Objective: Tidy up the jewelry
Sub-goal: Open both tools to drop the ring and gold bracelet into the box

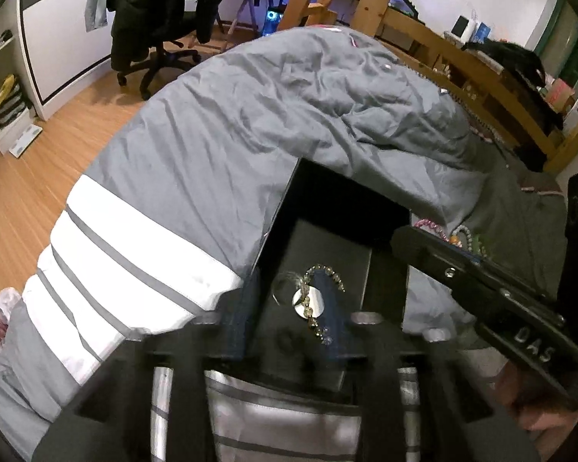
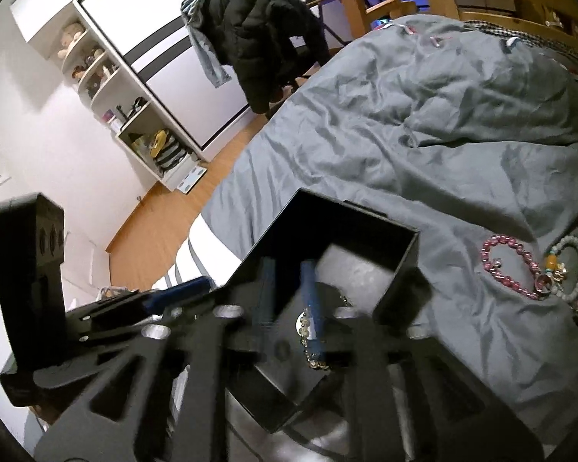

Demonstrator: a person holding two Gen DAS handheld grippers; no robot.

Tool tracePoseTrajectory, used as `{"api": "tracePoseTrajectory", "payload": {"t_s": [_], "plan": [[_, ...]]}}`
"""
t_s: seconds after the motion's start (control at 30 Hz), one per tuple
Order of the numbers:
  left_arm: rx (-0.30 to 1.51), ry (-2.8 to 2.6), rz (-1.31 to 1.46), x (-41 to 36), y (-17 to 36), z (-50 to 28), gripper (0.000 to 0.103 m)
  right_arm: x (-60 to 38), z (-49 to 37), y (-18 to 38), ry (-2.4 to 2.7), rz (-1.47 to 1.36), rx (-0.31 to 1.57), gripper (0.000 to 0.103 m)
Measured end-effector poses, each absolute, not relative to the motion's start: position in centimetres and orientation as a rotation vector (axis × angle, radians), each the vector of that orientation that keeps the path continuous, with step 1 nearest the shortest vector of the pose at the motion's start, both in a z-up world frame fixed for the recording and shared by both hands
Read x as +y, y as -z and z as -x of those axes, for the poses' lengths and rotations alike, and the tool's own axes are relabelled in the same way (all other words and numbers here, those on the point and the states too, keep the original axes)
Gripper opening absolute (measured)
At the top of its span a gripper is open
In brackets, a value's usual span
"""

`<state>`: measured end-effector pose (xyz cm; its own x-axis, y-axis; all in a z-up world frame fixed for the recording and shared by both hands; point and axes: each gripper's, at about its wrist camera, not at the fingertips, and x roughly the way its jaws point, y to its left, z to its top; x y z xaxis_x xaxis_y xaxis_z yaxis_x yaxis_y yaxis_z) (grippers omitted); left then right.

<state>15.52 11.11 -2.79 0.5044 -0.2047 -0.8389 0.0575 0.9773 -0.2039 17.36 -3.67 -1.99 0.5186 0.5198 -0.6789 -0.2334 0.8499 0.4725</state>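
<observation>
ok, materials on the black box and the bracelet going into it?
Black box: looks like rigid matte card, with thin, straight, sharp-edged walls. Beaded bracelet: translucent pale yellowish beads, probably glass or crystal, judging by their glints, with a shiny round silver disc, likely metal.

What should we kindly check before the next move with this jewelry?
1. Box open and upright: ok.
2. Clear bracelet within the box outline: ok in both views.
3. Clear bracelet free of the blue fingers: cannot tell; beads overlap one.
4. Left gripper and right gripper open: ok.
5. Pink bracelet and pale bracelet boxed: not ok; both lie on the duvet.
</observation>
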Motion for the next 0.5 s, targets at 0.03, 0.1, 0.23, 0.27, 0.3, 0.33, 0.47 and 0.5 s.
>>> {"api": "tracePoseTrajectory", "payload": {"t_s": [0.03, 0.1, 0.23, 0.27, 0.3, 0.33, 0.47, 0.5], "plan": [[1.003, 0.153, 0.157, 11.2, 2.3, -15.2, 0.078, -4.3, -17.1, 1.7, -0.458, -0.378, 0.898, 0.074], [0.977, 0.171, 0.168, 11.4, 1.7, -14.9, 0.085, -5.5, -16.6, 1.1, -0.459, -0.435, 0.852, 0.092], [0.973, 0.207, 0.200, 11.5, 1.4, -14.6, 0.088, -6.8, -16.1, 0.0, -0.437, -0.444, 0.834, 0.092], [0.975, 0.207, 0.196, 11.4, 1.4, -14.5, 0.088, -7.1, -16.0, -0.2, -0.433, -0.449, 0.829, 0.092], [0.977, 0.211, 0.196, 11.3, 1.5, -14.5, 0.088, -7.6, -15.8, -0.6, -0.426, -0.455, 0.821, 0.092], [0.977, 0.217, 0.194, 11.3, 1.5, -14.4, 0.088, -8.0, -15.6, -0.9, -0.417, -0.455, 0.814, 0.092], [0.959, 0.232, 0.165, 10.4, 1.0, -13.5, 0.089, -9.7, -14.6, -1.9, -0.386, -0.452, 0.794, 0.092], [0.956, 0.239, 0.158, 10.0, 0.9, -13.3, 0.089, -10.4, -14.2, -2.3, -0.372, -0.451, 0.787, 0.092]]}}
